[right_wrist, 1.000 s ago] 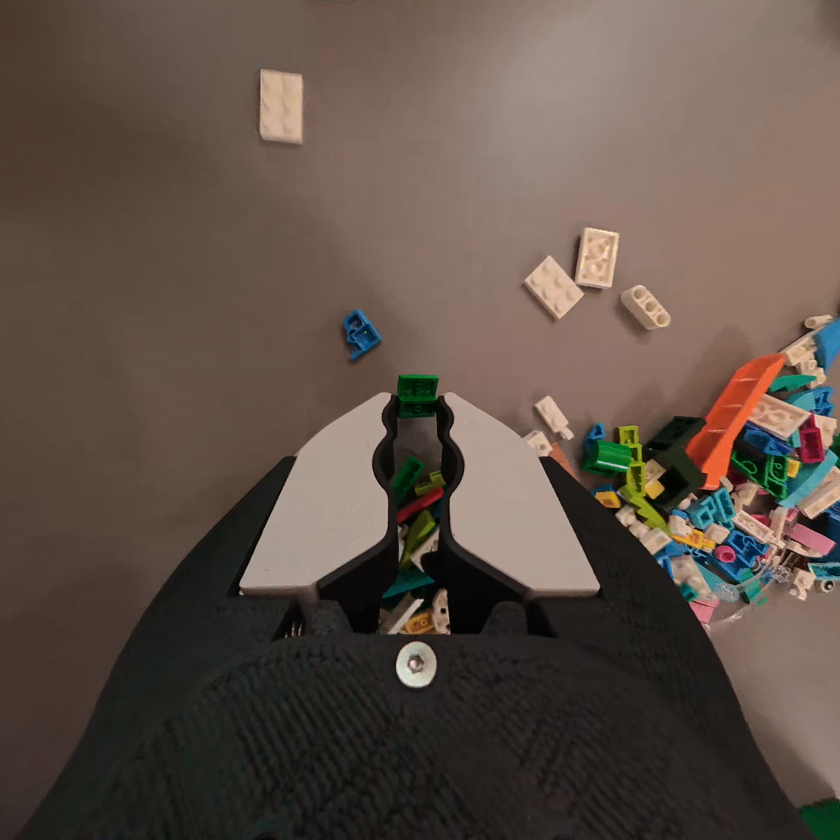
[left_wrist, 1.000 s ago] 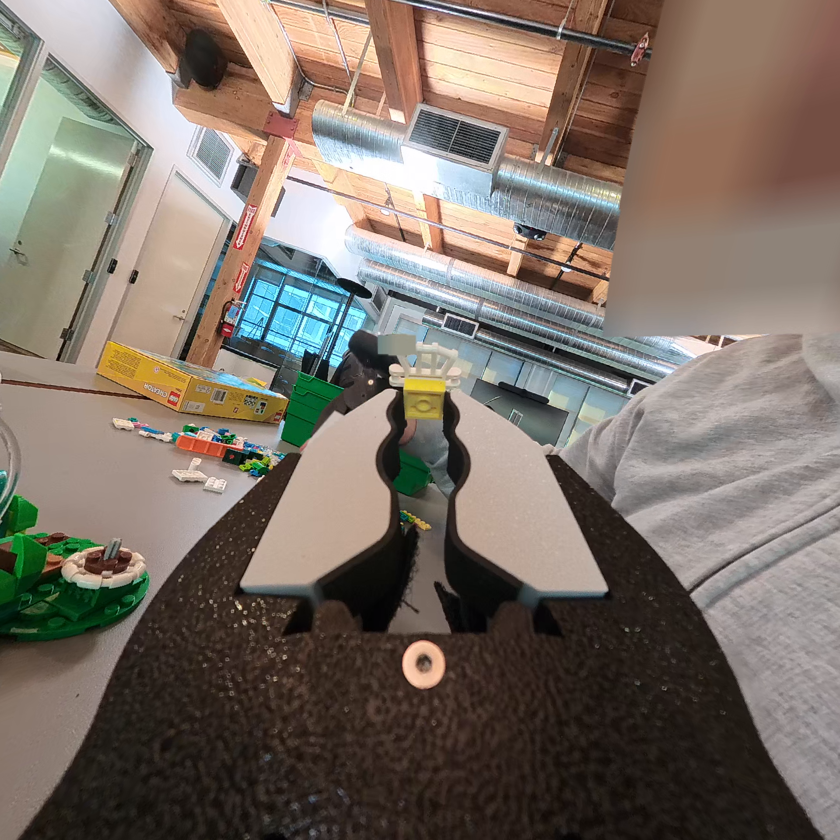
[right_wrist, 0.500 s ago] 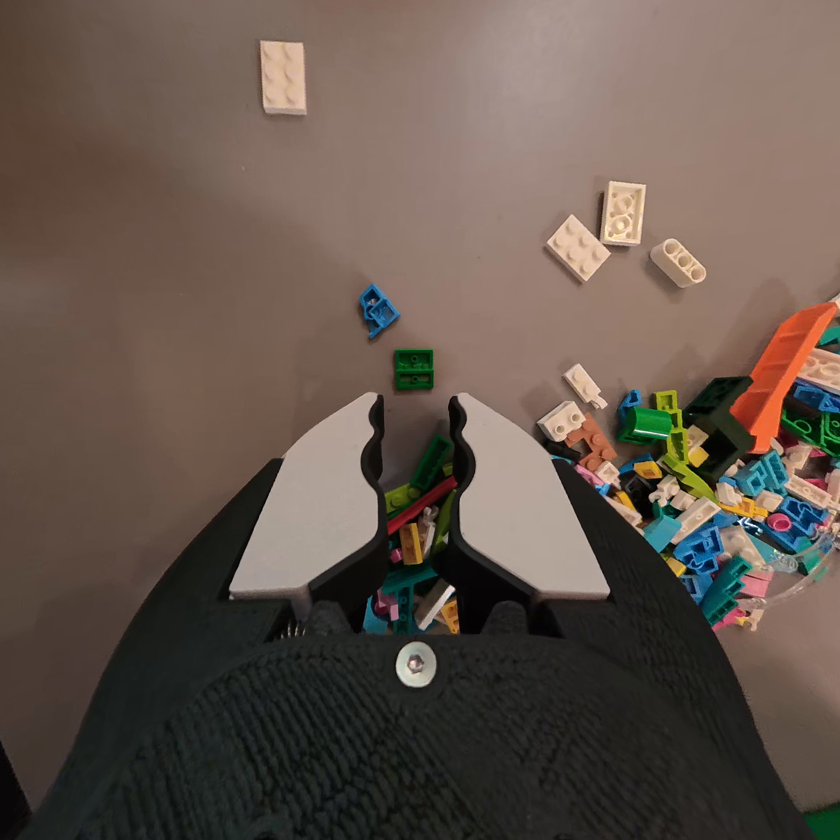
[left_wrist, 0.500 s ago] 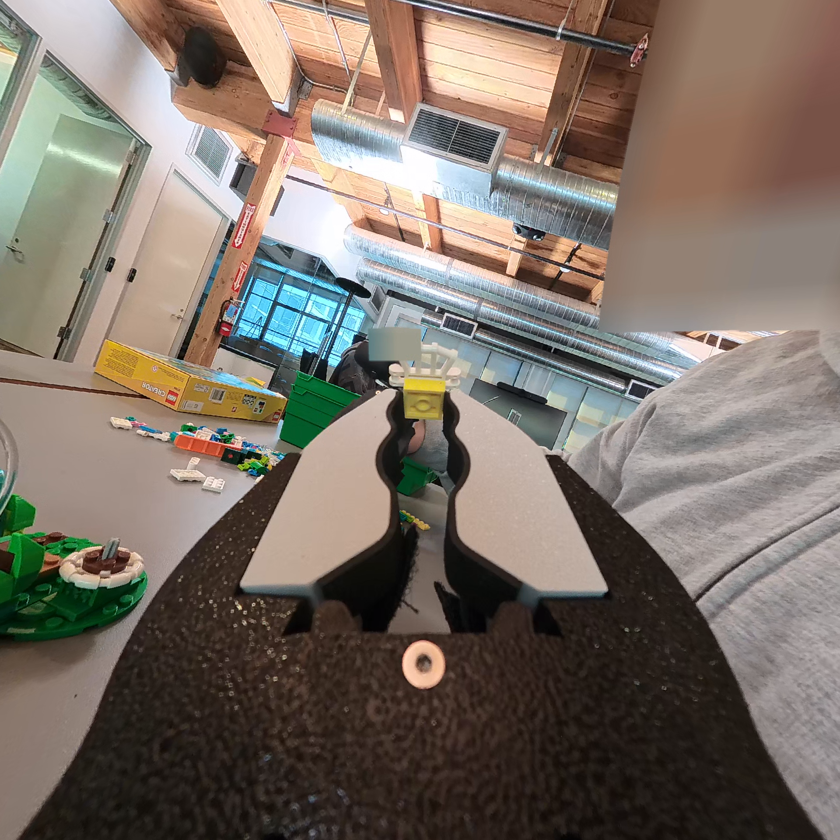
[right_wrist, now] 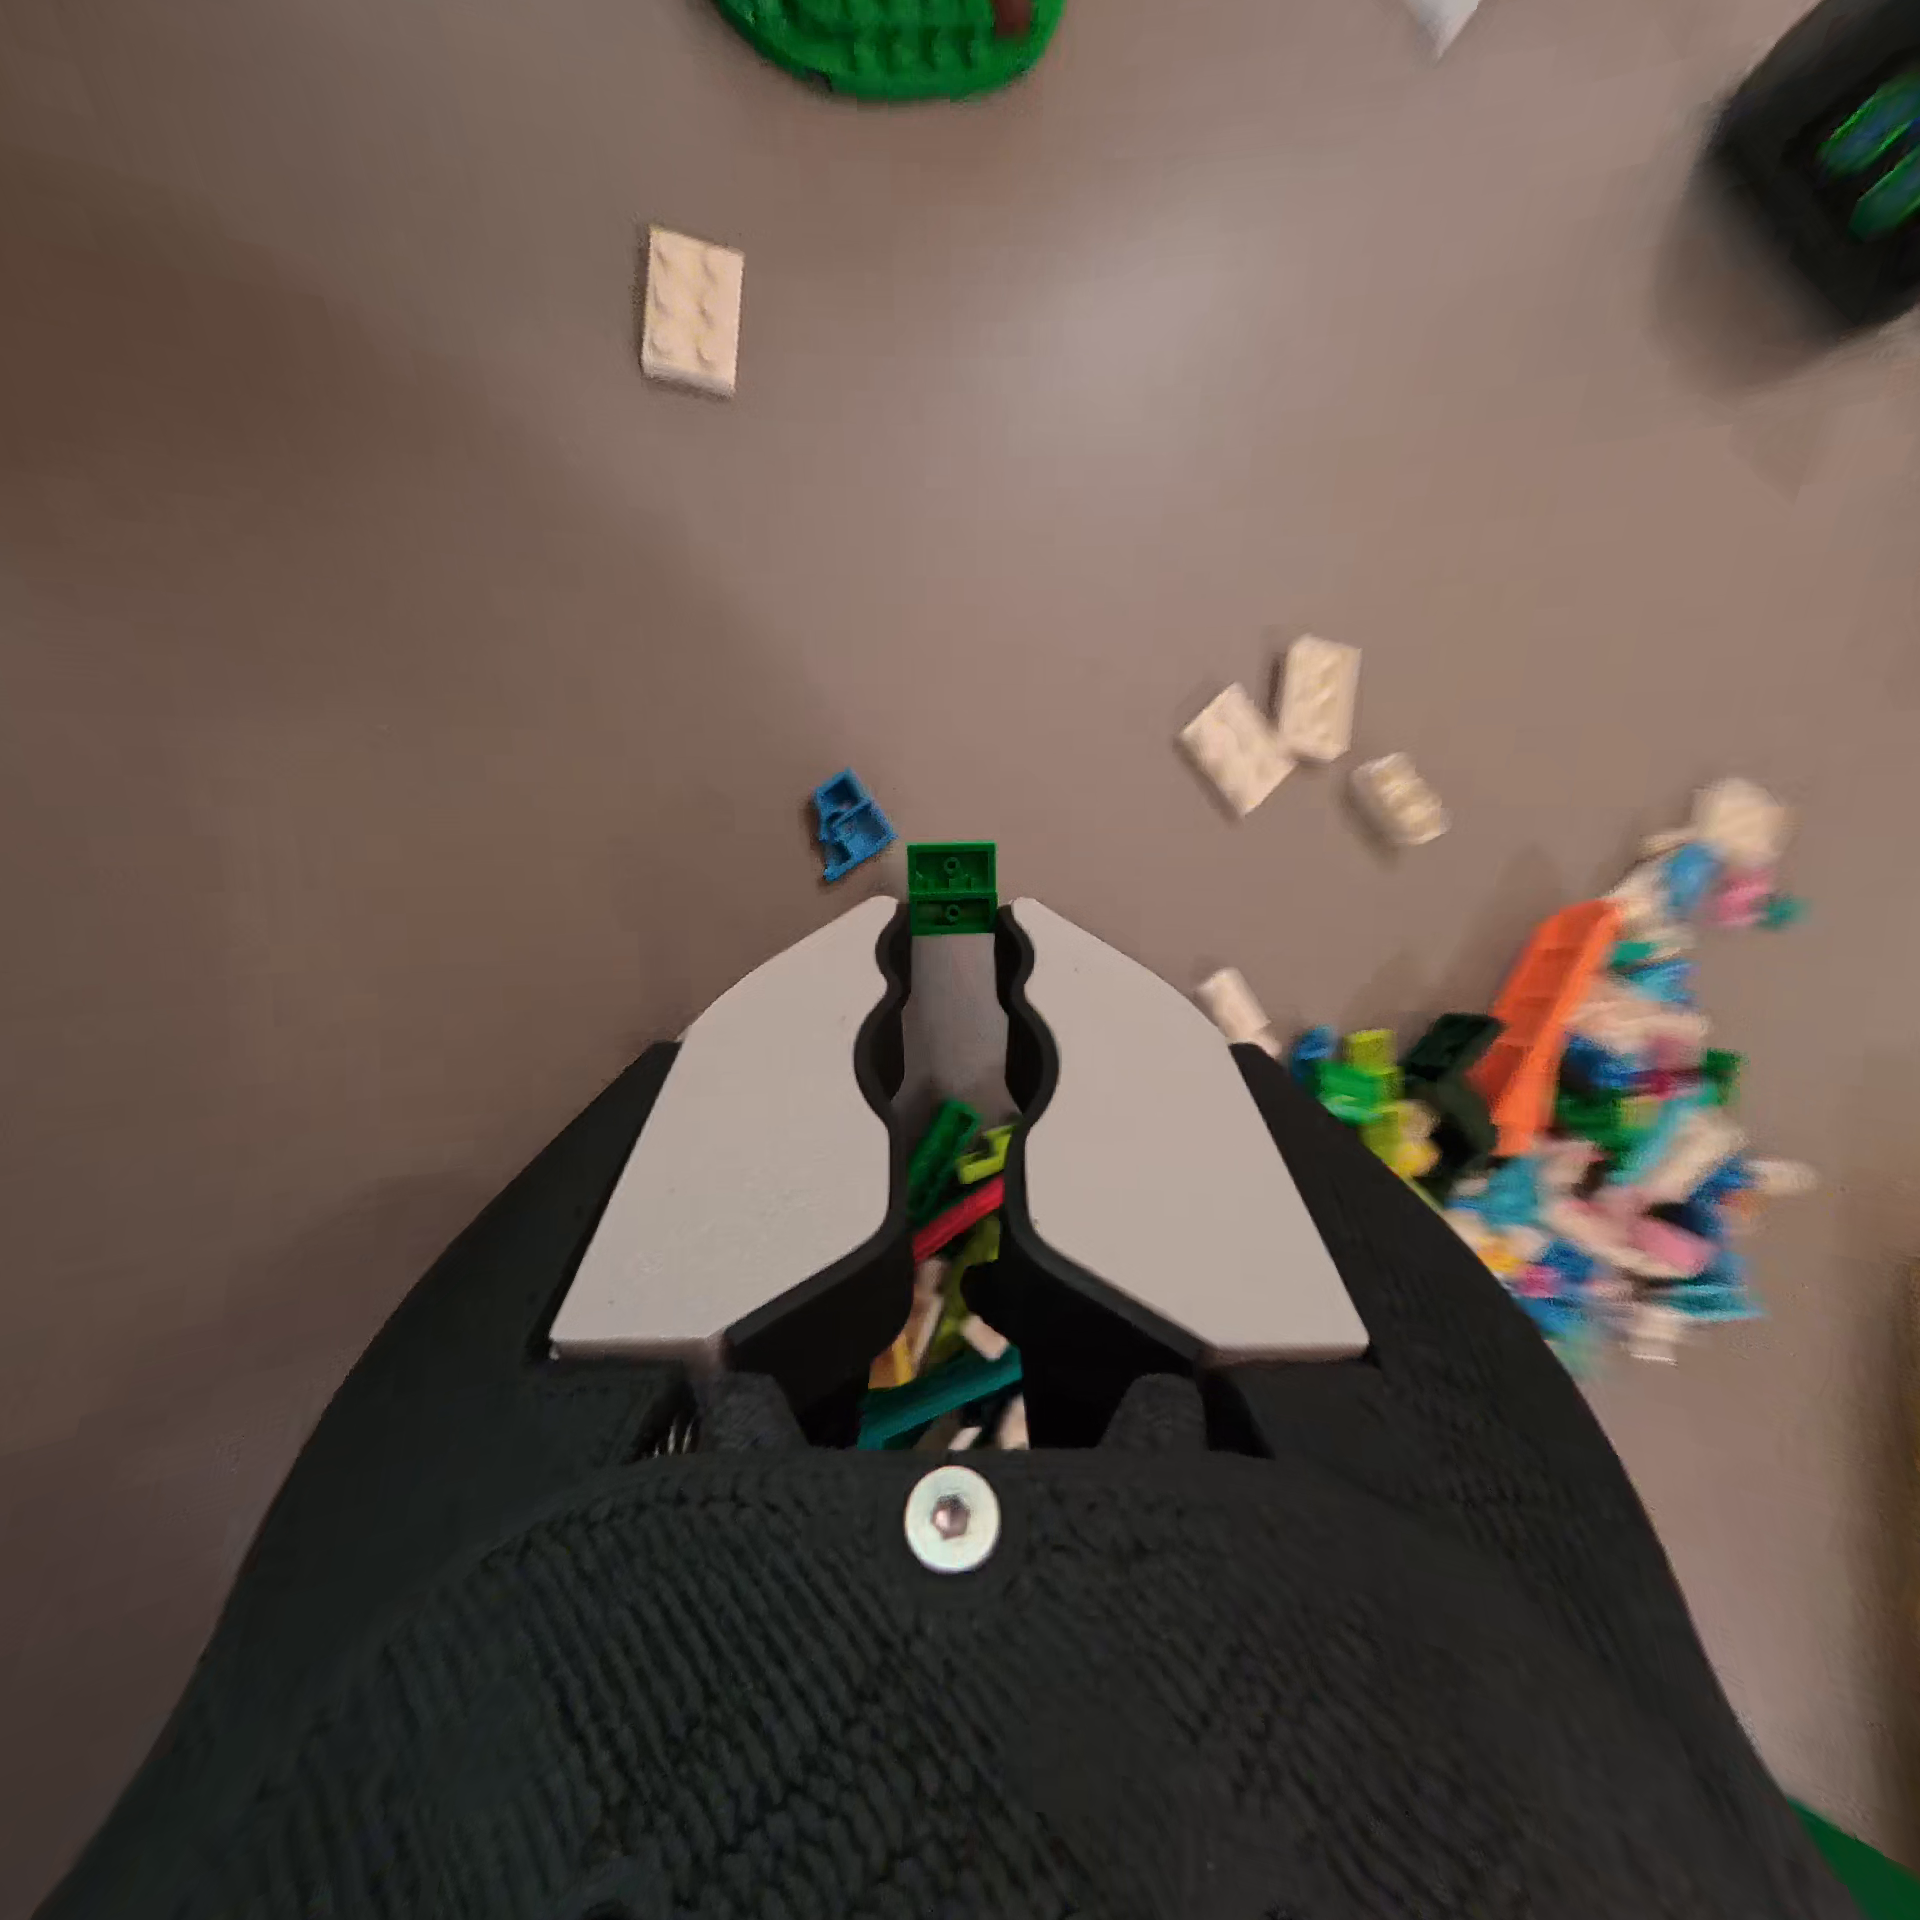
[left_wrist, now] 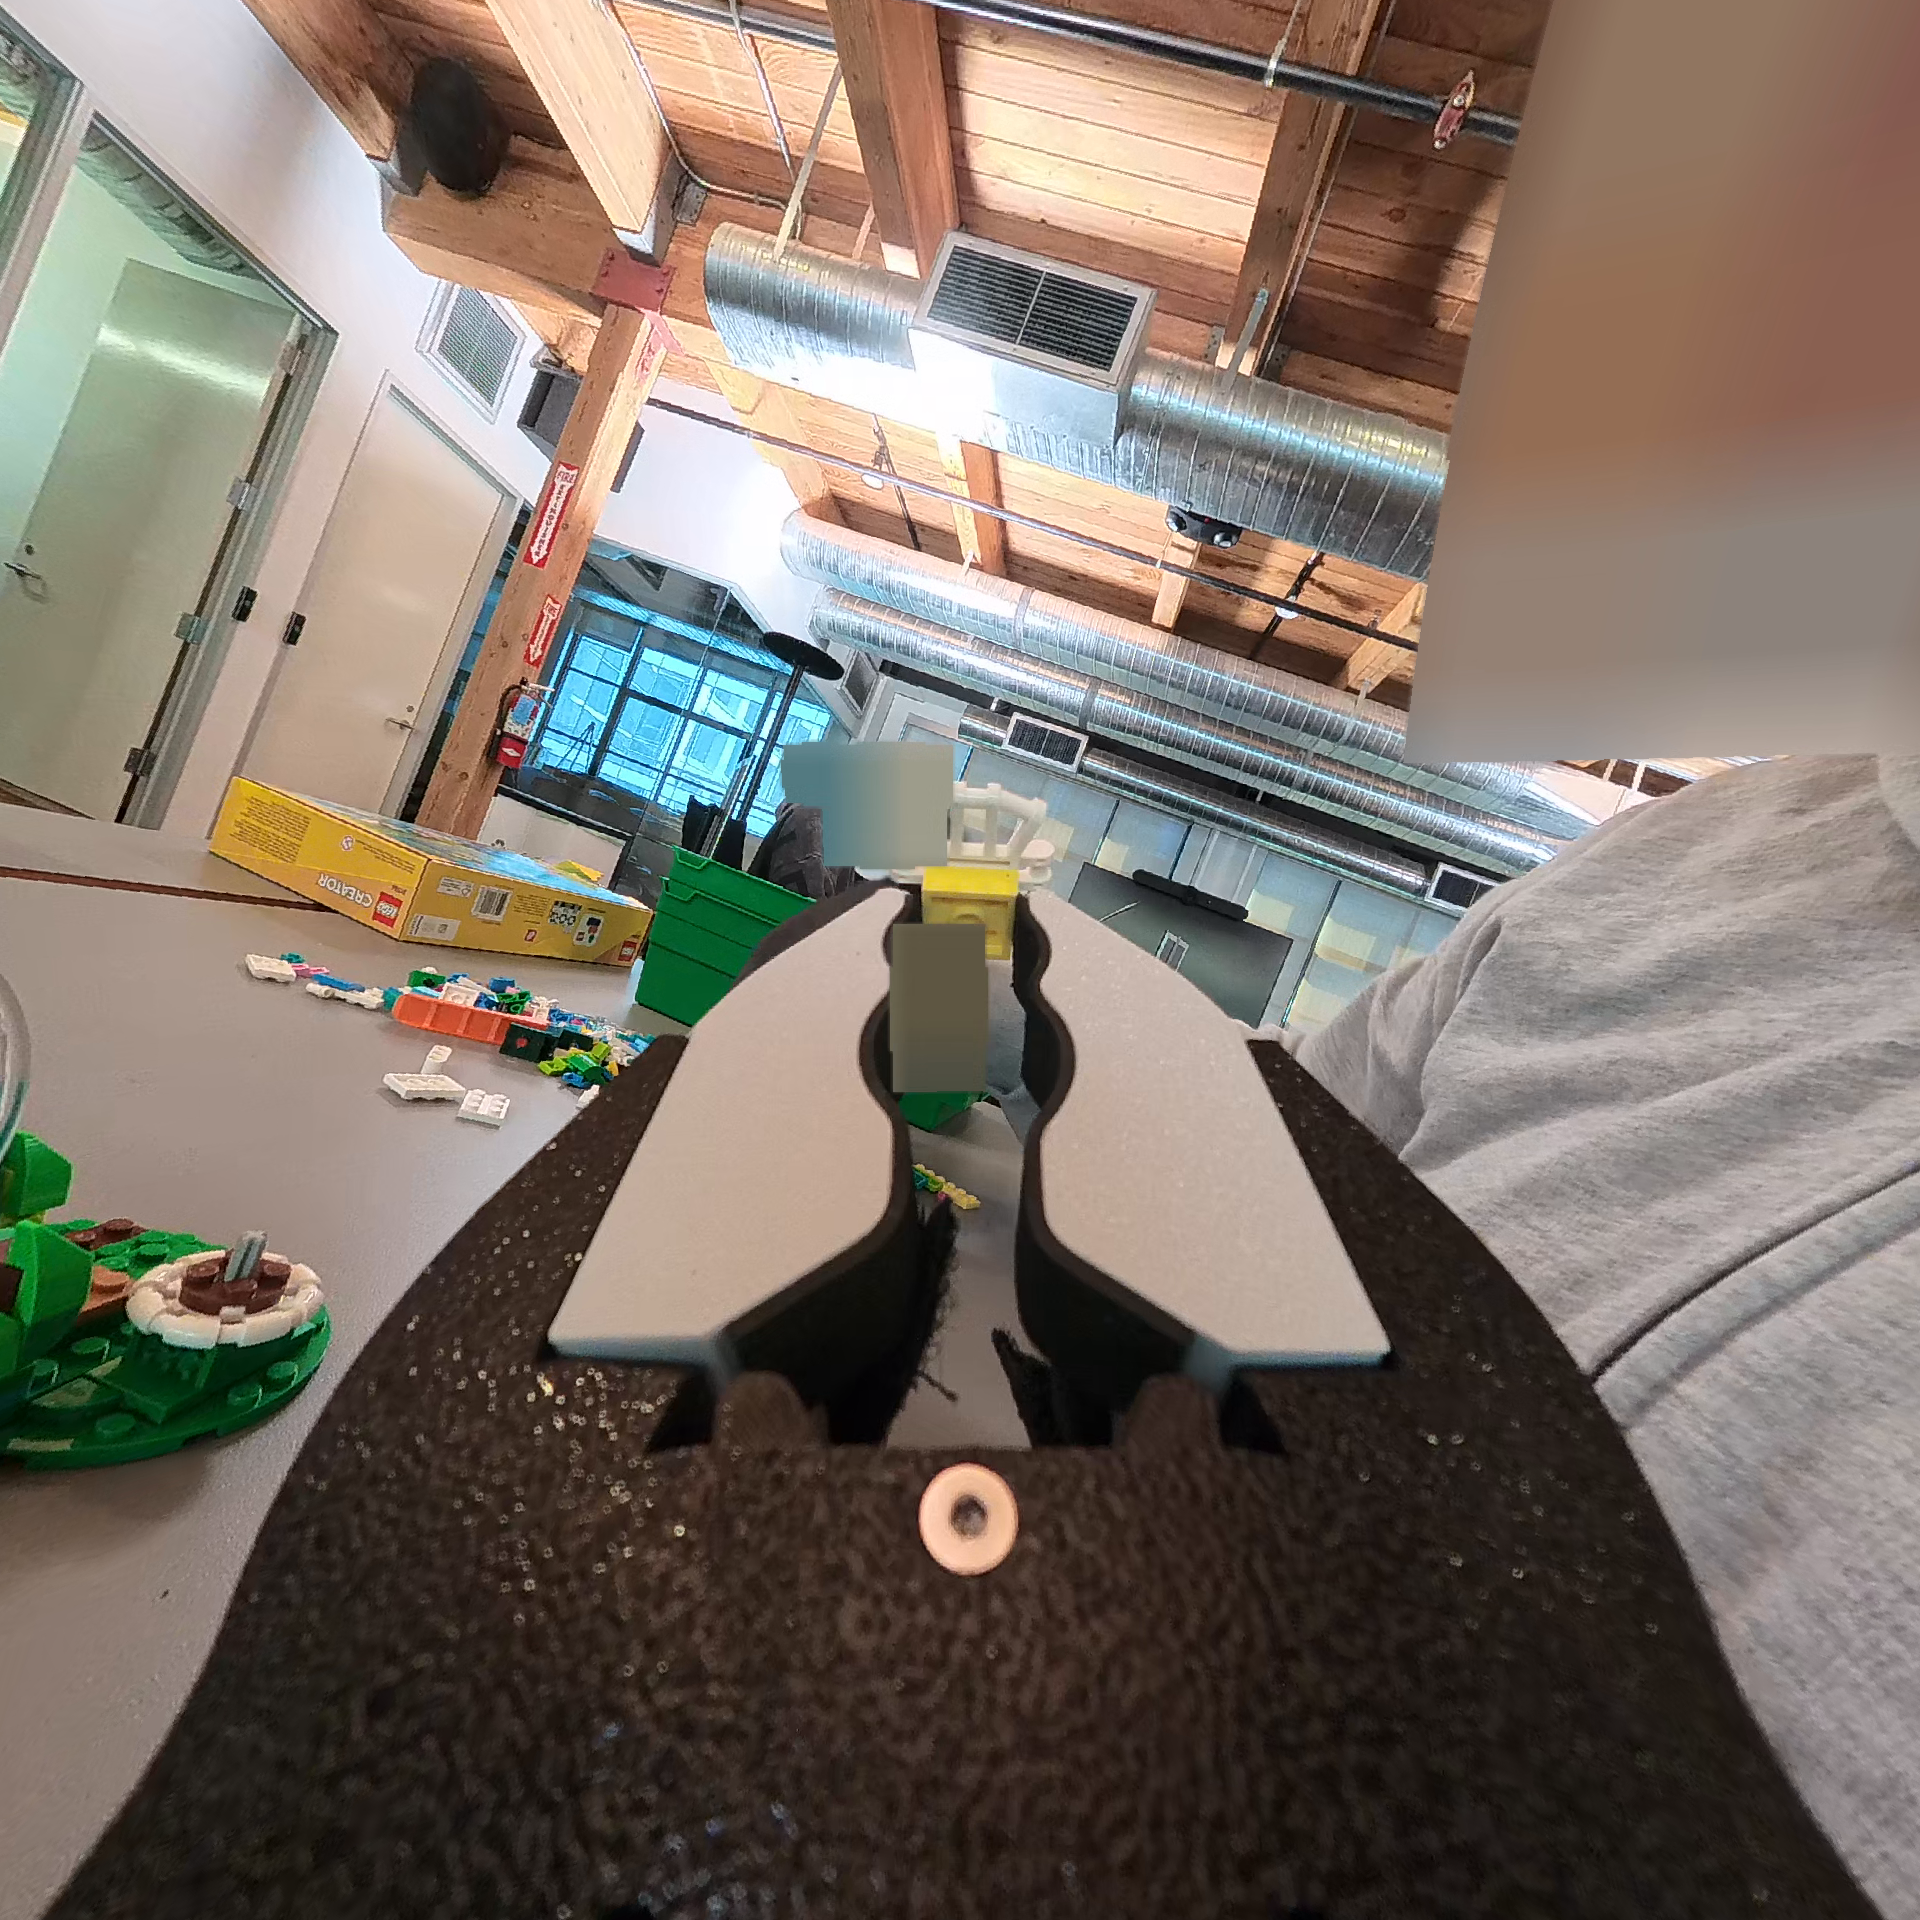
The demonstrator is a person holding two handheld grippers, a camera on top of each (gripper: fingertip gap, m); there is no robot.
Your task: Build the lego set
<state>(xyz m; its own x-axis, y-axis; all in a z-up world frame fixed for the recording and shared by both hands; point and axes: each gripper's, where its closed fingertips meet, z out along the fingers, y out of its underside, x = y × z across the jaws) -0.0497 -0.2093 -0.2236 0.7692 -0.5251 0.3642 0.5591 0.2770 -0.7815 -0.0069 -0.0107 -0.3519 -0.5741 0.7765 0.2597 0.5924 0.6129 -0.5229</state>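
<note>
In the left wrist view my left gripper [left_wrist: 958, 900] is shut on a small yellow brick [left_wrist: 979, 906] with a white fence piece [left_wrist: 1003, 823] on top, held up in the air. In the right wrist view my right gripper [right_wrist: 954, 916] is shut on a small green plate [right_wrist: 951, 871], held above the grey table [right_wrist: 416, 675]. The round green build [left_wrist: 156, 1351] lies on the table at the left, and its edge shows at the top of the right wrist view [right_wrist: 894, 42].
A pile of mixed loose pieces [right_wrist: 1558, 1143] lies right of my right gripper, with a blue piece [right_wrist: 847, 823] and white plates [right_wrist: 691, 312] nearby. A blurred dark object [right_wrist: 1829, 177] is at top right. A yellow box [left_wrist: 416, 883], green bins [left_wrist: 717, 925] and a grey sleeve [left_wrist: 1610, 1143] show beyond. There is about 25 cm between the tips of the two grippers. It is some 15 cm from my left tips to the round green build [left_wrist: 156, 1351].
My right gripper opened and left the green plate on the table half a second ago; now it has shut on it again and risen. My left gripper has held still.
</note>
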